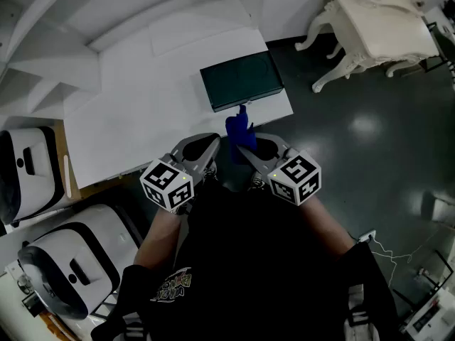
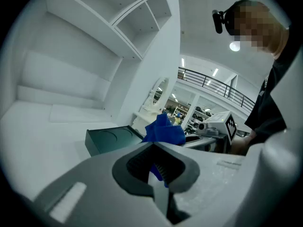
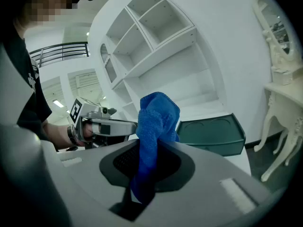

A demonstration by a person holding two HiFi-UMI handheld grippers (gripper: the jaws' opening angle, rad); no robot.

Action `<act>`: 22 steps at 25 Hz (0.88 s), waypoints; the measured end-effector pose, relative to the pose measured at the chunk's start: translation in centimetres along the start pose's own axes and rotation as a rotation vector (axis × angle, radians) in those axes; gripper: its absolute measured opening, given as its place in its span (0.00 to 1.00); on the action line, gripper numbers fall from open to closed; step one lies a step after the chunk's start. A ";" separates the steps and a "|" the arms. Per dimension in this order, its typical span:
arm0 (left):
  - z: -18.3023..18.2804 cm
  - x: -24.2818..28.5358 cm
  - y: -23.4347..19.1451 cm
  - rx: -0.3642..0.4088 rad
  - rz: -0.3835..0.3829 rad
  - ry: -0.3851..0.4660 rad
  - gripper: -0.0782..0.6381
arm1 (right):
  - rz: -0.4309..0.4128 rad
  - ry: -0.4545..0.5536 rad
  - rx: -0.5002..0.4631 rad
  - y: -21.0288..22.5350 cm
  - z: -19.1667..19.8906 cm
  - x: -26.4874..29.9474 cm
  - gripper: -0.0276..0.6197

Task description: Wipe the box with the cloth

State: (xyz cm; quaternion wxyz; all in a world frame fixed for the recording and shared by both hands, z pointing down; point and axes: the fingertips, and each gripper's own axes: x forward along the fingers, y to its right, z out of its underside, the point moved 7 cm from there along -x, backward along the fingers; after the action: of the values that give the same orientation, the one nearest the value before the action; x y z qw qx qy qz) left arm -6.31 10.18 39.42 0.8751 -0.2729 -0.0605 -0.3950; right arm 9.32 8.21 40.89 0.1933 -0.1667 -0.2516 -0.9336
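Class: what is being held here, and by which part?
The blue cloth, pinched by its lower end in the right hand-held gripper.

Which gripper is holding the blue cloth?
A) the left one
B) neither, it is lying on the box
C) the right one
C: in the right gripper view the blue cloth is pinched between the jaws of the right gripper, held up clear of the dark green box.

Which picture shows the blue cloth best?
The right gripper view: the blue cloth is big in the middle, pinched by the right gripper. The head view shows it small, near the green box. The left gripper view shows only a bit beyond its jaws.
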 end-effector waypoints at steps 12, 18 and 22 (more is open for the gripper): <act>-0.9 0.7 -0.9 0.008 -0.013 -0.006 0.11 | 0.002 0.020 0.015 1.3 -1.1 0.5 0.18; -0.4 1.0 -3.4 -0.022 -0.047 -0.075 0.11 | 0.022 0.036 0.055 1.9 -1.7 1.3 0.19; 0.0 1.3 -5.7 -0.052 -0.052 -0.101 0.12 | 0.051 0.038 0.076 2.0 -1.8 2.0 0.19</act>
State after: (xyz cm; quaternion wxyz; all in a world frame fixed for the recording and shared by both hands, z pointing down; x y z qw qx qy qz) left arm -9.57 6.27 42.24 0.8528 -0.3137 -0.1015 -0.4050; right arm 8.09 5.11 41.00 0.2280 -0.1476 -0.2788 -0.9211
